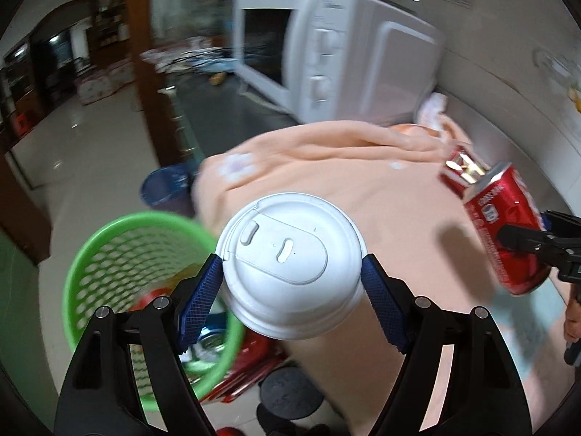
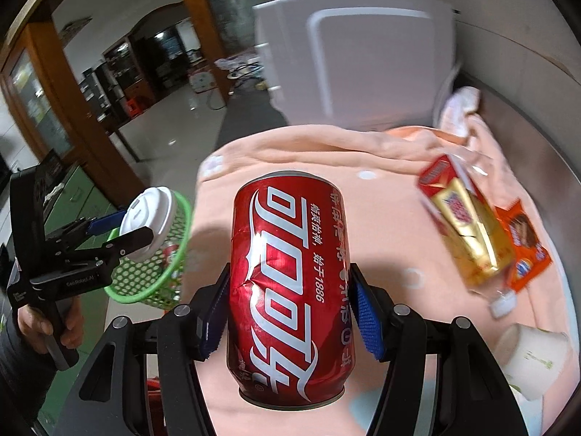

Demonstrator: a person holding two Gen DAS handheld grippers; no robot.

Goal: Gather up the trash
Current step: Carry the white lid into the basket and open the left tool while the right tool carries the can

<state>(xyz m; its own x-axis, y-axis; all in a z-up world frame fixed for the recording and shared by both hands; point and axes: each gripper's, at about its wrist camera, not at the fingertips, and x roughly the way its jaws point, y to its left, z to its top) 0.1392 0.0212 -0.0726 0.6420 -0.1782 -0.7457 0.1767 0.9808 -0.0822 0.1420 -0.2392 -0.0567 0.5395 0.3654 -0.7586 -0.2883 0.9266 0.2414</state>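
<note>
- Two pieces of trash are held at once: a white lidded paper cup (image 1: pixel 290 272) is clamped by the left gripper (image 1: pixel 292 283), and a dented red Coca-Cola can (image 2: pixel 290 290) is clamped by the right gripper (image 2: pixel 290 312).
- Some cans and wrappers can already be seen inside the green mesh basket (image 1: pixel 109 254), at 9 o'clock of the cup in the left wrist view, so the task is judged partly done.
- Left on the peach cloth (image 2: pixel 381 218) are a red-and-gold snack pack (image 2: pixel 461 221) at 2 o'clock of the can, an orange wrapper (image 2: pixel 526 247) just beside it, and a tipped white paper cup (image 2: pixel 533 359) at 4 o'clock.
- Both held items are judged to be bound for the basket next.
- Smooth moulded plastic is shown by the round cup lid, with a raised sip tab.
- Thin creased metal is shown by the can's cylinder wall; blue knurled pads (image 2: pixel 366 316) are pressed against it.
- A white microwave (image 1: pixel 326 47) is seen at 12 o'clock, behind the cloth.
</note>
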